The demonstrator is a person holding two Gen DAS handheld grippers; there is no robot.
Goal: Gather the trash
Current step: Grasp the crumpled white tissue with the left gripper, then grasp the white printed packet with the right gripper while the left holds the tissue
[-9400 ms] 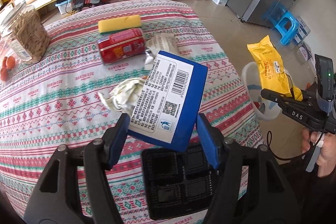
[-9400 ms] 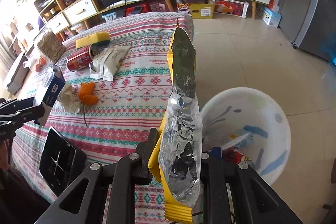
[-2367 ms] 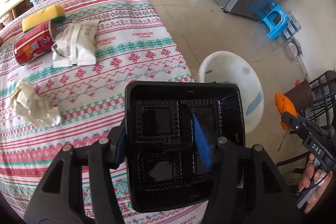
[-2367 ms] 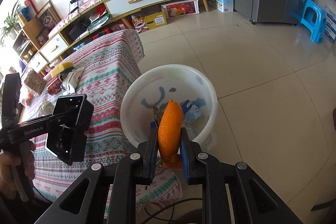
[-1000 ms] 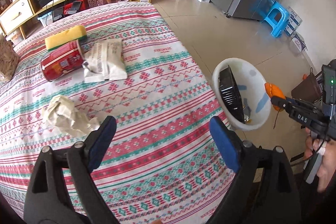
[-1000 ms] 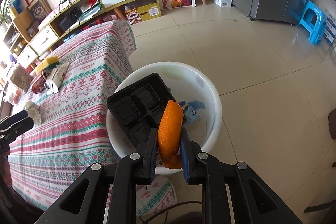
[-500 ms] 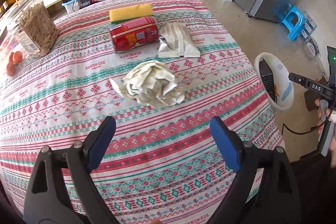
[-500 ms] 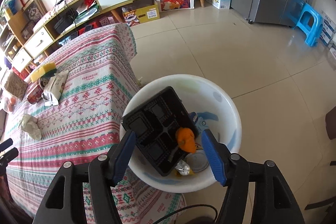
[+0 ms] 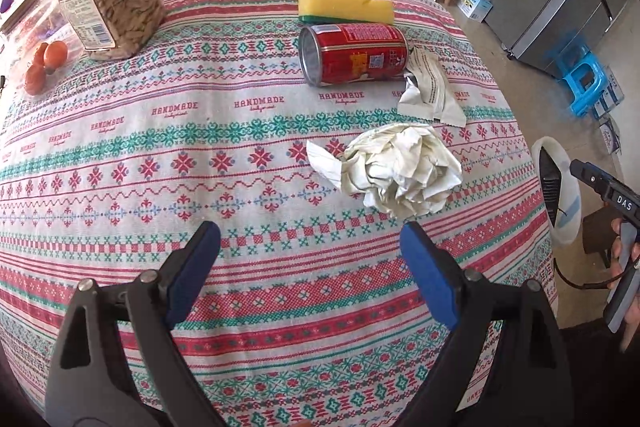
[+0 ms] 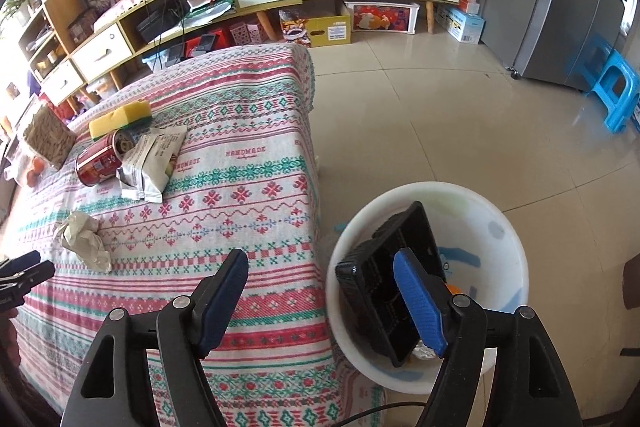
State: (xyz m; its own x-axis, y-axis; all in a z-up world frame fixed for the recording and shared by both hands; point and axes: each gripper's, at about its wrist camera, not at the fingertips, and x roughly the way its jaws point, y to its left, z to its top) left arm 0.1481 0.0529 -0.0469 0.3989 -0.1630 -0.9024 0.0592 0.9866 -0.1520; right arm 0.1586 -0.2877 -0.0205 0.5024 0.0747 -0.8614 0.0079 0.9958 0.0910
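Right claw (image 10: 320, 287): jaws just opened, nothing between; orange peel now in bin (image 10: 508, 227).
Left claw (image 9: 310, 259): apart, empty, moved over tabletop (image 9: 200, 147).
Next target: crumpled paper (image 9: 400, 171).

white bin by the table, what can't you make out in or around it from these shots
- Right wrist view: the white plastic bin bottom is mostly hidden by the black plastic compartment tray and a blue finger.
- Left wrist view: the bin sits at the frame's edge, contents too small.
- Orange scrap: only a sliver shows.

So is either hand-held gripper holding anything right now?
No. The left hand-held gripper and the right hand-held gripper, its jaws just opened, both stand open with nothing between their pads.
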